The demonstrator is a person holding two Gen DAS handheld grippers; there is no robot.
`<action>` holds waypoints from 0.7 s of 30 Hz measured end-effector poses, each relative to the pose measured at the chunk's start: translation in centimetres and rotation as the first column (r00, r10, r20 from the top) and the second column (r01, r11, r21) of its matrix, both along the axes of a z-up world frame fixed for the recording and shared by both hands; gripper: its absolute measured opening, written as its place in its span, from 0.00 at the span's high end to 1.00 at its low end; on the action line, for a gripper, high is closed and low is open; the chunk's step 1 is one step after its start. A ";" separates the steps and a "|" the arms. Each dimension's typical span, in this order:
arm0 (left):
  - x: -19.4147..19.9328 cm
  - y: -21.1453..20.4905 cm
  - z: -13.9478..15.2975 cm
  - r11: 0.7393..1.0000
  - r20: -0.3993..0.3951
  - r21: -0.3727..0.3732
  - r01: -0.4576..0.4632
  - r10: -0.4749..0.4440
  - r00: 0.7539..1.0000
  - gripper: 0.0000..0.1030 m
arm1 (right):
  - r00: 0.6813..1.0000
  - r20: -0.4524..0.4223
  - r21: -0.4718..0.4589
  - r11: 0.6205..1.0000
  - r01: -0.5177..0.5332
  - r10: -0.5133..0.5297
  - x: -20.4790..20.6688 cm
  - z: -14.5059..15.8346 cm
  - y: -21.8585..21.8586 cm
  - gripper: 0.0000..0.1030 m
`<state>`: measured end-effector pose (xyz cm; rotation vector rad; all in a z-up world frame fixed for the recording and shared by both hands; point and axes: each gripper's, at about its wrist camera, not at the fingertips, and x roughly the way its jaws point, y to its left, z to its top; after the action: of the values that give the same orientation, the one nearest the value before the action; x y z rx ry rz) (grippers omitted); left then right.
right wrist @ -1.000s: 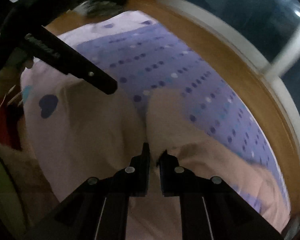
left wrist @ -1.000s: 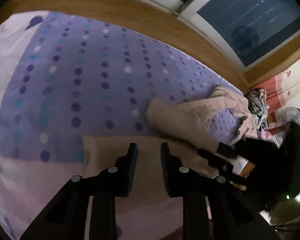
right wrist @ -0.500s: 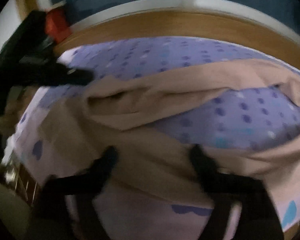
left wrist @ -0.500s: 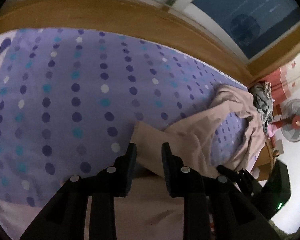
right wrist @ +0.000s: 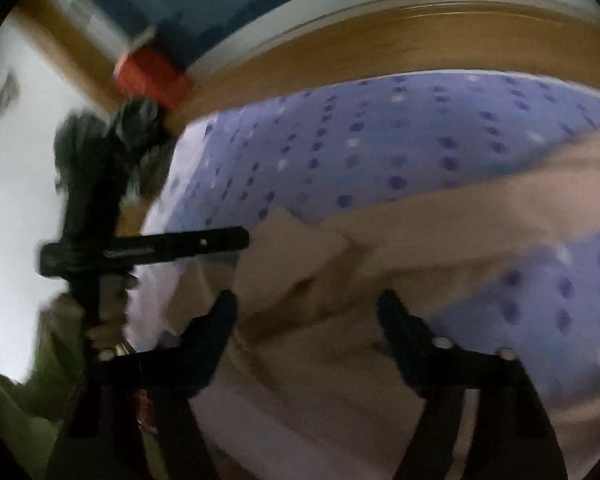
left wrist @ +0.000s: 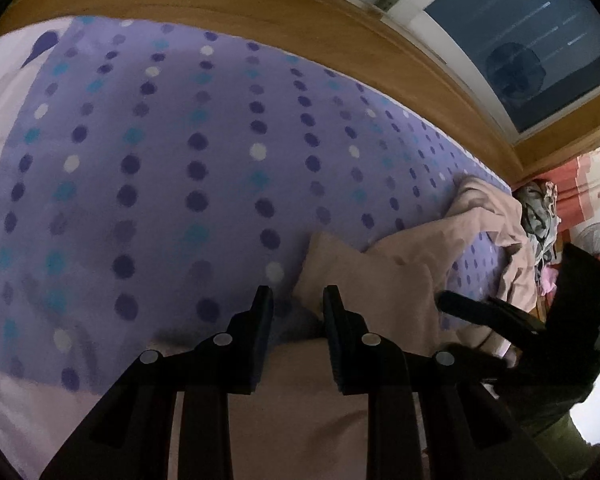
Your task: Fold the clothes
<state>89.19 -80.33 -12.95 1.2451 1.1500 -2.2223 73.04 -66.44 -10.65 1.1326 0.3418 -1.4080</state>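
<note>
The left tongs [left wrist: 296, 304] stood with a narrow gap between their black tips, a fold of the beige soft cotton garment [left wrist: 380, 280] lying in and under that gap; whether the pads actually pinched the cloth I could not tell. The right tongs [right wrist: 306, 312] were spread wide and closing in, with rumpled beige cloth below the gap and nothing pressed by either tip.

The garment lay on the purple dotted bedspread [left wrist: 180, 168], bunched from the left tongs out toward three o'clock in the left wrist view, one long strip trailing away toward two o'clock. It looked light, limp and easily dragged, the sort of cloth that sags and creases unless held at two points. I judged a corner or hemmed edge the best hold, since the flat middle would only slide under the tips.

Open bedspread stretched from nine through twelve o'clock, good room for laying the piece flat. Beyond it ran the curved wooden bed frame [left wrist: 260, 4], a hard limit. At three o'clock a heap of grey and pink clothes [left wrist: 540, 220] crowded the bed's end. The two tools worked close together, so clashing was a risk.
</note>
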 end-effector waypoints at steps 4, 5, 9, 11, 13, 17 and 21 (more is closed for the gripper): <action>2.0 -0.4 -0.1 0.999 -0.020 0.035 -0.042 0.042 0.999 0.76 | 0.963 -0.200 -0.022 0.981 -0.190 0.182 6.3 0.0 -2.4 0.41; 2.6 -0.5 -0.1 0.997 -0.029 0.047 -0.054 0.055 0.998 0.76 | 0.936 -0.273 -0.033 0.970 -0.239 0.222 8.1 0.3 -2.4 0.41; 4.3 -0.8 -0.2 0.993 -0.066 0.080 -0.083 0.088 0.994 0.76 | 0.837 -0.433 -0.062 0.916 -0.397 0.334 13.1 1.6 -1.2 0.41; 4.7 -0.9 -0.2 0.993 -0.073 0.082 -0.086 0.092 0.993 0.76 | 0.779 -0.490 -0.025 0.887 -0.462 0.392 14.9 1.3 -1.0 0.41; 4.8 -1.1 -0.2 0.992 -0.082 0.093 -0.087 0.095 0.992 0.76 | 0.767 -0.463 0.009 0.868 -0.496 0.443 15.4 0.7 -1.2 0.41; 5.1 -1.4 -0.1 0.989 -0.116 0.124 -0.082 0.096 0.989 0.76 | 0.758 -0.460 0.024 0.859 -0.511 0.463 15.1 0.8 -0.7 0.41; 5.2 -1.7 -0.3 0.985 -0.145 0.159 -0.062 0.085 0.986 0.76 | 0.785 -0.470 -0.015 0.886 -0.464 0.403 11.4 3.4 0.7 0.41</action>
<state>94.34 -82.01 -13.29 1.0858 1.4261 -2.2408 84.42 -65.75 -7.29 0.5460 0.7859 -1.2401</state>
